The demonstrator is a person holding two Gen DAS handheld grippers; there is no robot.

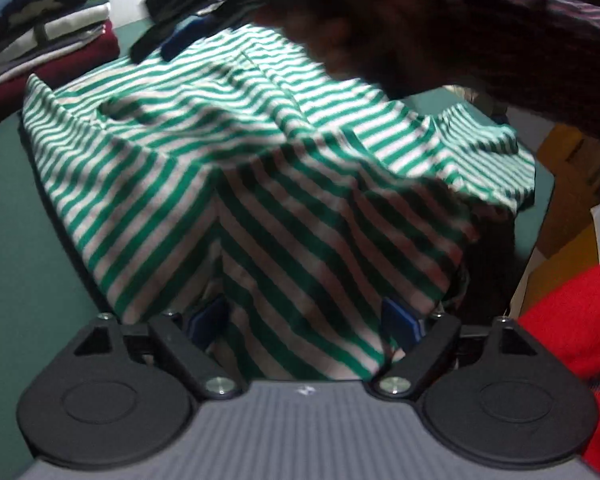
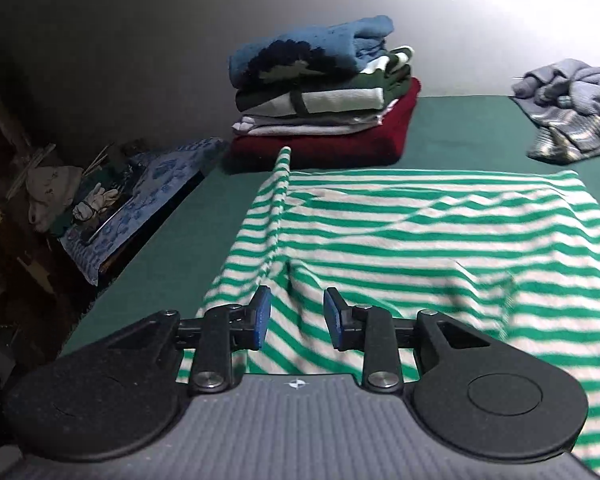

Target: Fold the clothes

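A green-and-white striped garment [image 1: 260,152] [image 2: 440,232] lies rumpled on the green table [image 2: 460,132]. In the left wrist view my left gripper [image 1: 306,320] stands open at the garment's near edge. Its blue pads [image 1: 400,318] are wide apart, and loose cloth drapes between them without being pinched. My right gripper [image 2: 298,316] is open over the garment's left part, with a raised fold of cloth below the gap and neither pad pressing on it. It also shows blurred at the far edge as the right gripper [image 1: 168,40], carried by a hand [image 1: 360,28] in a striped sleeve.
A stack of folded clothes [image 2: 324,92] [image 1: 44,36] stands at the back of the table. Crumpled grey-blue clothes [image 2: 572,108] lie at the back right. Beyond the table's left edge sits a blue patterned cloth [image 2: 140,204] with clutter. Red fabric [image 1: 572,312] and cardboard boxes [image 1: 560,152] are at the right.
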